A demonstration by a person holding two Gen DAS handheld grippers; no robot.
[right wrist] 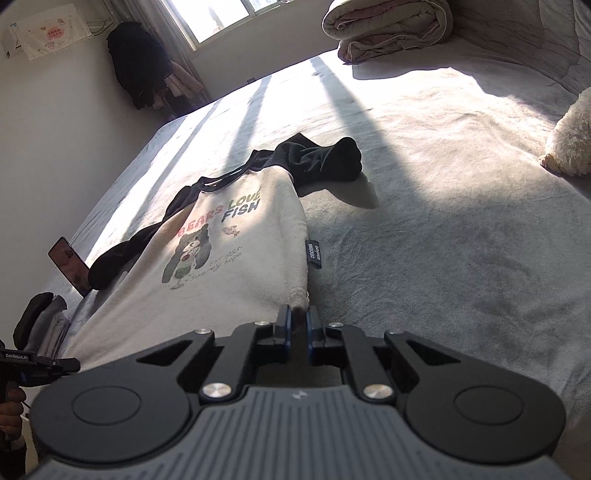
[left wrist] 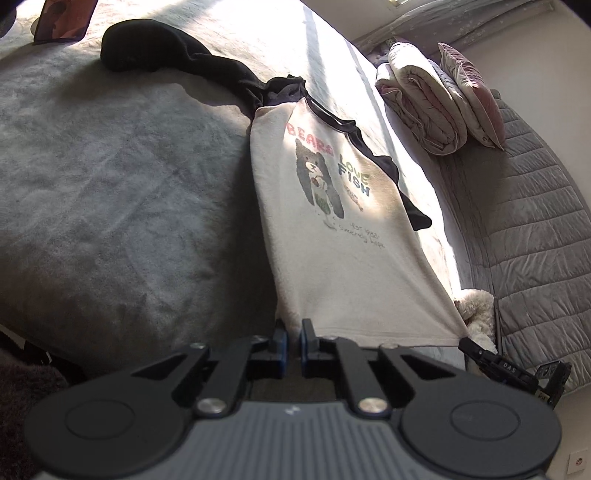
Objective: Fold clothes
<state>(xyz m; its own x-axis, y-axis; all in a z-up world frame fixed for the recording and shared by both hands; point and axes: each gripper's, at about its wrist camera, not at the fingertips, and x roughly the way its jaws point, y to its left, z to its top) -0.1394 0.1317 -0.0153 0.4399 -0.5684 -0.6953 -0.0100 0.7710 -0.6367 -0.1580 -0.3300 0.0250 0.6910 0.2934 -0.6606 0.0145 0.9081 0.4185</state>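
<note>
While your left gripper (left wrist: 294,334) pinches one hem corner of the cream bear-print sweatshirt (left wrist: 332,236), your right gripper (right wrist: 298,321) clamps the other, and the garment lies print-up across the frame's centre on the grey bedspread (left wrist: 110,184).

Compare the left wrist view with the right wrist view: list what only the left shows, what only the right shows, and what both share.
Only the left wrist view: a pink-edged cushion leaning on the quilted headboard, and a wall socket.

Only the right wrist view: the window, dark clothes hanging by the wall, a folded stack at the bed's edge, and the sweatshirt's black side label.

Both: the cream bear-print sweatshirt on the grey bed, its hem held by the left tongs and right tongs, plus phone, rolled duvet and white plush toy.
</note>
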